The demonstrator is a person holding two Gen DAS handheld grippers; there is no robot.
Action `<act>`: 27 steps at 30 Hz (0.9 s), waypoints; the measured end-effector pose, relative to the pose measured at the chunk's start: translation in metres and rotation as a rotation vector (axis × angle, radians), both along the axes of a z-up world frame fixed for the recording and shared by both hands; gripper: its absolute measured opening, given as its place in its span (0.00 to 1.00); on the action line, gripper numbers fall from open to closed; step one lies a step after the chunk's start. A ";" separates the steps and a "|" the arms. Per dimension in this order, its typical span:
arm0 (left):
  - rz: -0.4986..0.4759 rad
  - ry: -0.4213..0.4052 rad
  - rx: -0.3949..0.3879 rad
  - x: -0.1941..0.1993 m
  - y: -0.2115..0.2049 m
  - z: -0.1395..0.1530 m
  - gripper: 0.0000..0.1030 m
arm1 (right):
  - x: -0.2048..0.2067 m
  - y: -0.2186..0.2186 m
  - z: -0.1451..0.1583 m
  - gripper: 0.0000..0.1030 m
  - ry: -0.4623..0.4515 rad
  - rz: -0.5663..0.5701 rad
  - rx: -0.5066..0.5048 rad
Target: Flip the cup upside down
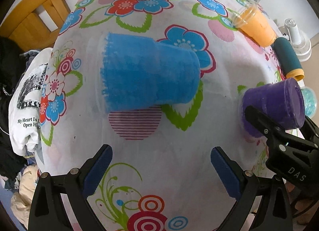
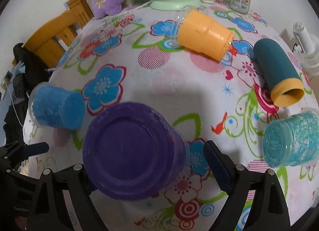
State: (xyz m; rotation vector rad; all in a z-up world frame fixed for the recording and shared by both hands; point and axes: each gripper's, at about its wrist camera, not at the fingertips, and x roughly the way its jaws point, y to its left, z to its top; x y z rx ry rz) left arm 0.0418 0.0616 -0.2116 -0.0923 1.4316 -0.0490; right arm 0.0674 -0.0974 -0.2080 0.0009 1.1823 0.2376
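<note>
Purple cup (image 2: 133, 151) is sitting between the fingers of my right claw (image 2: 147, 169), base facing the camera, mouth pointing down toward the tablecloth (image 2: 179, 95). From the left wrist view one finger is lying against its side wall, but whether both pads are actually biting I cannot tell; in my own view the right pad (image 2: 217, 169) seems to be standing just off the wall. My left claw (image 1: 161, 169) is hanging released over bare cloth, holding nothing.

Outward from there, the blue cup (image 1: 147, 73) is lying on its side near the table's left edge, the orange cup (image 2: 205, 33) toward the far edge, the teal tube (image 2: 279, 71) and the turquoise cup (image 2: 291, 139) at the right edge.

I judge the risk this way: if only one pad is touching, the smooth tapered wall could slide out and the cup could tip onto its side rather than landing on its rim.
</note>
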 end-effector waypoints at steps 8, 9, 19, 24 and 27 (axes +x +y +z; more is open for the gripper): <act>0.004 0.018 0.018 -0.017 0.000 0.011 0.97 | -0.007 -0.002 0.004 0.90 0.067 0.019 -0.042; 0.008 0.015 0.013 -0.018 -0.001 0.016 0.97 | -0.008 -0.002 0.006 0.90 0.070 0.022 -0.046; 0.032 -0.061 -0.006 -0.019 -0.001 0.073 0.97 | -0.021 -0.009 0.054 0.90 0.040 0.030 -0.060; 0.037 -0.100 -0.012 -0.015 0.002 0.094 0.97 | -0.026 -0.007 0.073 0.90 0.020 0.046 -0.074; 0.040 -0.114 -0.021 -0.016 0.003 0.105 0.97 | -0.030 -0.005 0.083 0.90 0.004 0.053 -0.072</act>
